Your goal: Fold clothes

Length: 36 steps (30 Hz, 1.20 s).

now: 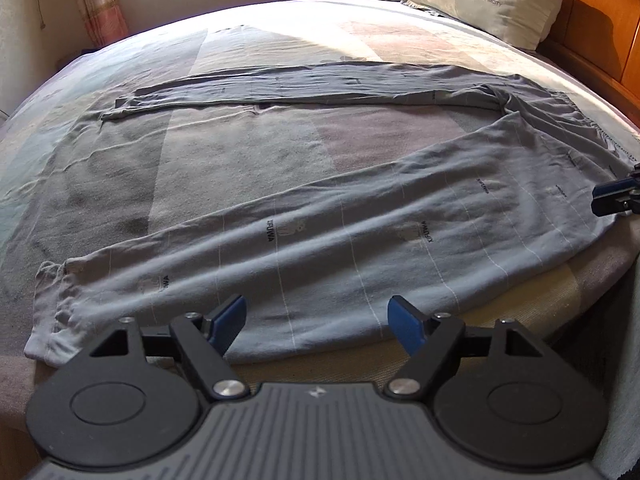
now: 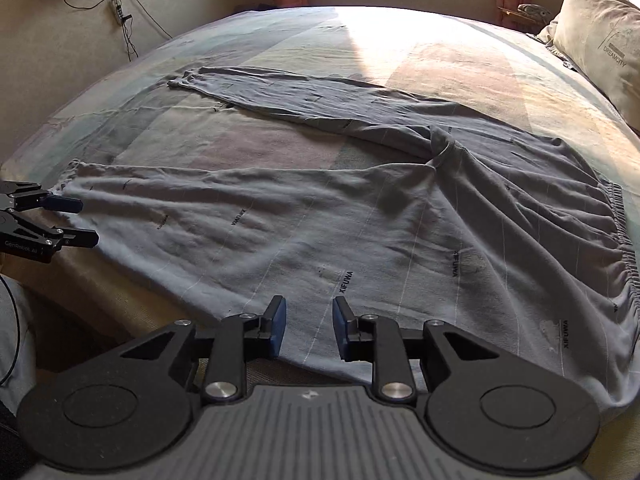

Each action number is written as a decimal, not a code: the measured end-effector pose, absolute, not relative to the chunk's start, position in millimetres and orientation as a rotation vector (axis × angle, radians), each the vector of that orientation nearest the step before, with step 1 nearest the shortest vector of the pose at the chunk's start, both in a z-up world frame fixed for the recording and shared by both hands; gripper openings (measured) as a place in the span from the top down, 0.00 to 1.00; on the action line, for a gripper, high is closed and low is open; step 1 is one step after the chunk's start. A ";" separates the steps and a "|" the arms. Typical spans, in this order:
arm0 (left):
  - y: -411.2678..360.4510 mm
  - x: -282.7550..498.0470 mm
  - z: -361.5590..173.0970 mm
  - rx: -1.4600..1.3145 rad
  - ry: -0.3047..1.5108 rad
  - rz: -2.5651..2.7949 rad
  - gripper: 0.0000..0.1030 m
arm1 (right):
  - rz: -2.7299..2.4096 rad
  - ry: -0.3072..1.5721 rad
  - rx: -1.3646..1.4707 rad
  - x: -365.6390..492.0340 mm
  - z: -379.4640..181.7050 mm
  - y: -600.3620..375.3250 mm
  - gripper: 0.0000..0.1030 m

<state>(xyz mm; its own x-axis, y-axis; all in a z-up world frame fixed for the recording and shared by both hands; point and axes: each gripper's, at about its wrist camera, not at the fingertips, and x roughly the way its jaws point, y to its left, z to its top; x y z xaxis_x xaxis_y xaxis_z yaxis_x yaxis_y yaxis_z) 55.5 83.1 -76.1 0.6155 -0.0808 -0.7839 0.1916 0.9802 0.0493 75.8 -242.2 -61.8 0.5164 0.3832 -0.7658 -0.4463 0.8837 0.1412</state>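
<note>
Grey trousers [image 1: 360, 232] [image 2: 360, 232] lie flat on the bed, legs spread in a V. The near leg runs along the bed's front edge, with its cuff [image 1: 48, 312] at the left. The far leg [image 1: 280, 88] stretches across the middle. The elastic waistband [image 2: 624, 236] is at the right. My left gripper [image 1: 316, 312] [image 2: 84, 221] hovers wide open over the near leg by the cuff end, holding nothing. My right gripper [image 2: 309, 308] [image 1: 600, 196] stands over the upper thigh part, its jaws narrowly apart with only the fabric below them.
A patchwork sheet [image 1: 240, 152] covers the bed. A beige pillow [image 1: 492, 0] [image 2: 600, 32] leans on the wooden headboard [image 1: 600, 40] at the far right. A wall screen with hanging cables [image 2: 120, 16] is at the far left, and curtains hang behind.
</note>
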 end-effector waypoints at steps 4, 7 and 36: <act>99.3 60.0 -84.1 0.093 0.888 -0.127 0.24 | 0.569 0.890 -0.068 86.6 -68.4 -206.6 0.68; 112.9 69.8 -94.6 0.059 0.896 -0.107 0.24 | 0.601 0.886 -0.106 100.0 -80.6 -178.1 0.67; 164.6 77.7 -87.3 -0.036 0.906 -0.127 0.13 | 0.689 0.824 -0.161 161.4 -69.3 -72.4 0.55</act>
